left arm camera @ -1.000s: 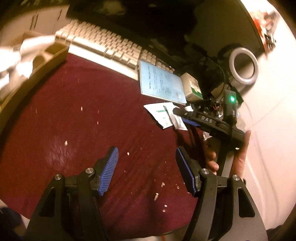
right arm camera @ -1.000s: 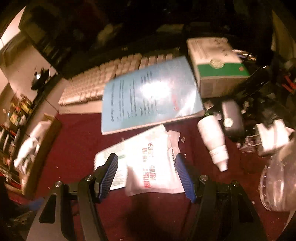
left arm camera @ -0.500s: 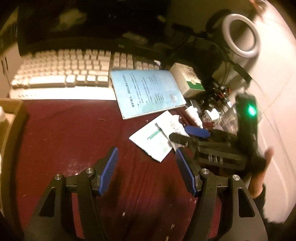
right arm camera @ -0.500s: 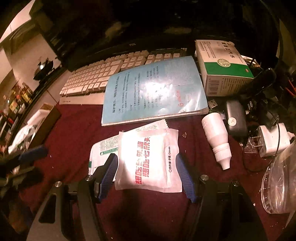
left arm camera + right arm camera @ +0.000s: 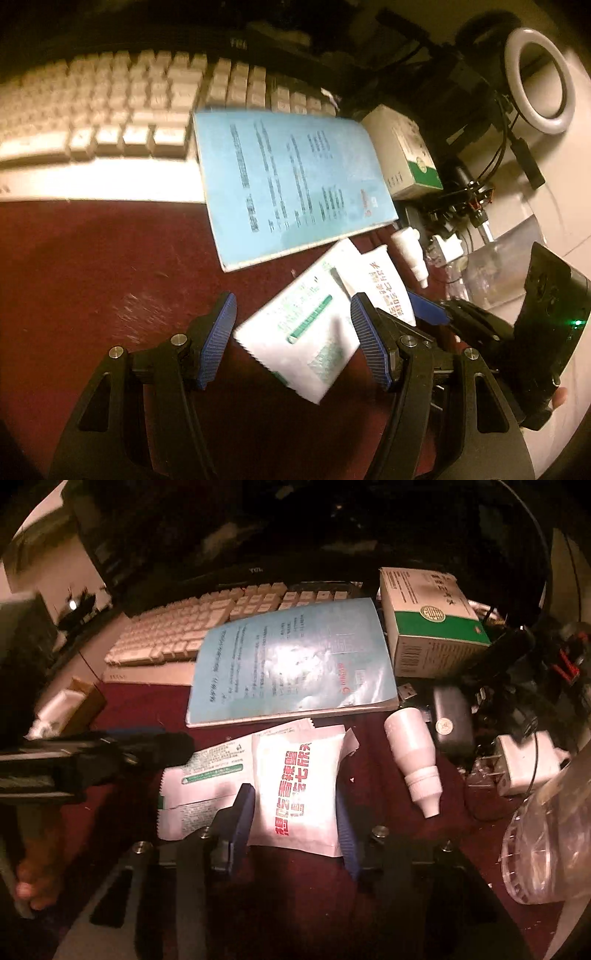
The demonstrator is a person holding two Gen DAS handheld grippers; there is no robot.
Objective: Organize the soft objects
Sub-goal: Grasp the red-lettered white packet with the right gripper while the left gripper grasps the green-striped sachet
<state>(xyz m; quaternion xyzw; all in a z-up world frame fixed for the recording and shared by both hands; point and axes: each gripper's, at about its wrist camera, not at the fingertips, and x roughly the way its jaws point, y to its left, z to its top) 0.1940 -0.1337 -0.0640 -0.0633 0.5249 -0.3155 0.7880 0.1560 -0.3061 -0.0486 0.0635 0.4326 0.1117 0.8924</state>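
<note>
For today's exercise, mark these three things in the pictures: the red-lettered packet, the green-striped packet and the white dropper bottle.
red-lettered packet (image 5: pixel 295 794), right wrist view, printed front.
green-striped packet (image 5: pixel 299 336), left wrist view, middle of face.
white dropper bottle (image 5: pixel 412 749), right wrist view, body.

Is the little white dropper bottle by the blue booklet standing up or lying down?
Lying down. The white dropper bottle rests on its side on the red mat, nozzle pointing toward the camera, cap on.
</note>
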